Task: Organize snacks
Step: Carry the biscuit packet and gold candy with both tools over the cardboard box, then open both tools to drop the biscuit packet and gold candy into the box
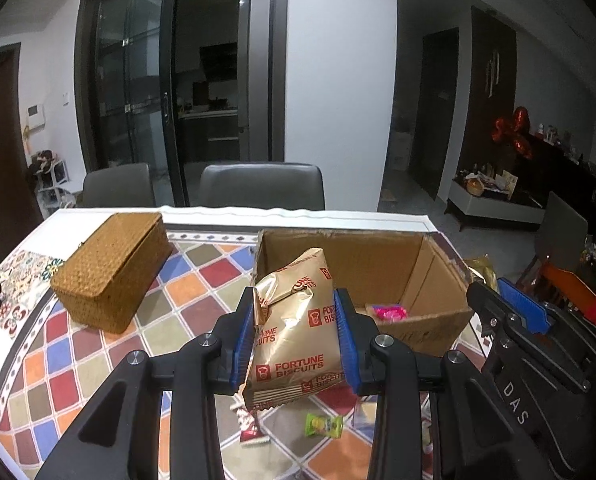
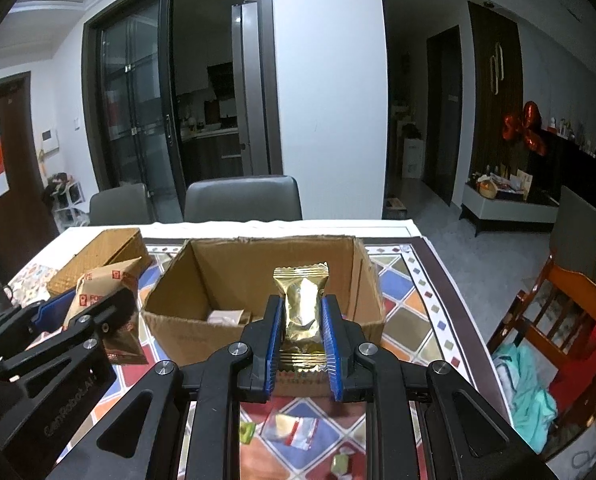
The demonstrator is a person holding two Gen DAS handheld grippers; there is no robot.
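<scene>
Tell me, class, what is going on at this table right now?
A person is sorting snacks with two handheld grippers. The left gripper holds a Fortune Biscuits pack; the right gripper holds a gold foil packet. Both hover before an open cardboard box. Small sweets lie on the tablecloth.

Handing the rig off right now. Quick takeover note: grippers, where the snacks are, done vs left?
Left gripper: shut on the Fortune Biscuits pack, held above the table in front of the cardboard box.
Right gripper: shut on a gold foil snack, held at the box's near wall.
Done: the box already holds a pink packet and a white item.
Left: release both held snacks into the box, then collect the loose ones on the tablecloth: green candy, red-and-white wrapper, clear packet, another small green candy.
The closed wicker box sits left of the cardboard box.
</scene>
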